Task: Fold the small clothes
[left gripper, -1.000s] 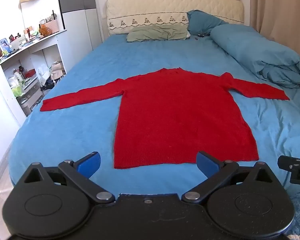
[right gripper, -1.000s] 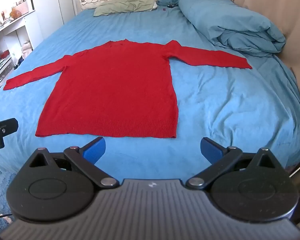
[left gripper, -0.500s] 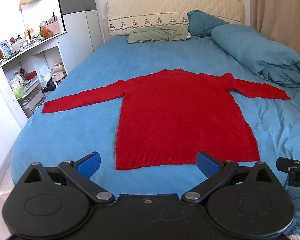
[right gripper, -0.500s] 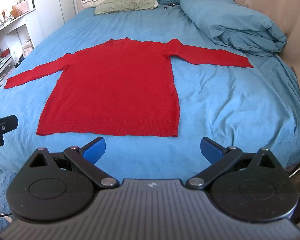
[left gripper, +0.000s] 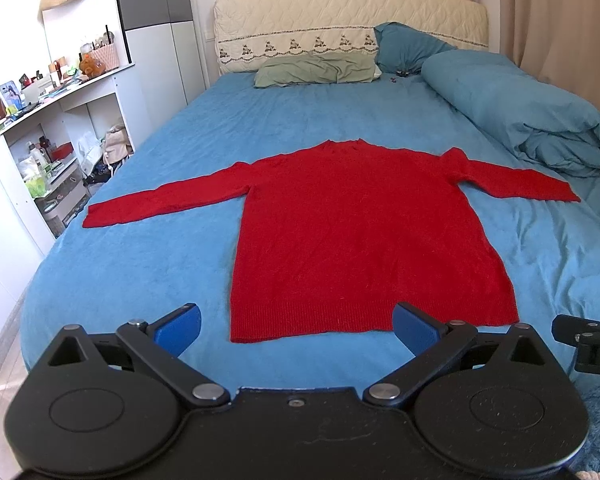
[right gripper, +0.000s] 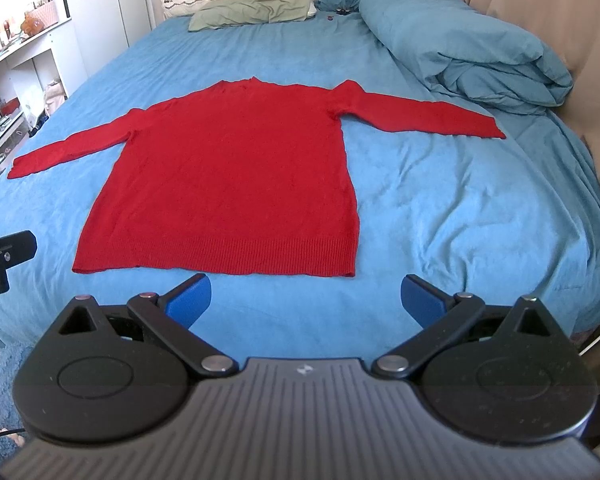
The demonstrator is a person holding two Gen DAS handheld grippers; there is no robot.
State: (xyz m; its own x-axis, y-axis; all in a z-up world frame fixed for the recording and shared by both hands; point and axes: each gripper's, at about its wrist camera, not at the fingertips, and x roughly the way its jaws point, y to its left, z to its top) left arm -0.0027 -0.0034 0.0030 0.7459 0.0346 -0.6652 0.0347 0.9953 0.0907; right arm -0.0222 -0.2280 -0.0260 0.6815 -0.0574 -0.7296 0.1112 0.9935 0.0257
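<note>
red sweater (left gripper: pixel 360 232) lies flat on the blue bedsheet (left gripper: pixel 140 280), spread full: body smooth, hem nearest me, neck toward 12 o'clock. from the left wrist view its left sleeve (left gripper: pixel 160 204) runs out toward 9 o'clock and its right sleeve (left gripper: pixel 520 184) toward 2 o'clock, both straight and unfolded

left gripper (left gripper: pixel 296 328): blue pads spread wide, nothing between them, hanging short of the hem at 6 o'clock, not touching cloth. right gripper (right gripper: pixel 306 300): same, pads wide apart, empty, just short of the hem in its own view; the hem's right corner (right gripper: pixel 350 270) sits at about 1 o'clock from its centre

progress, as i judge it: laying-out looks done, folding not begun. no crease, no sleeve turned in, no layer doubled. all left: sleeves in over the body, then the body folded up from the hem

hedge: fisheye stretch makes it hard to say whether the grippers are above the mattress edge or just off it

rolled duvet (right gripper: pixel 472 44) lies near the right cuff at 1 o'clock; pillows (left gripper: pixel 316 70) well apart at 12 o'clock
</note>
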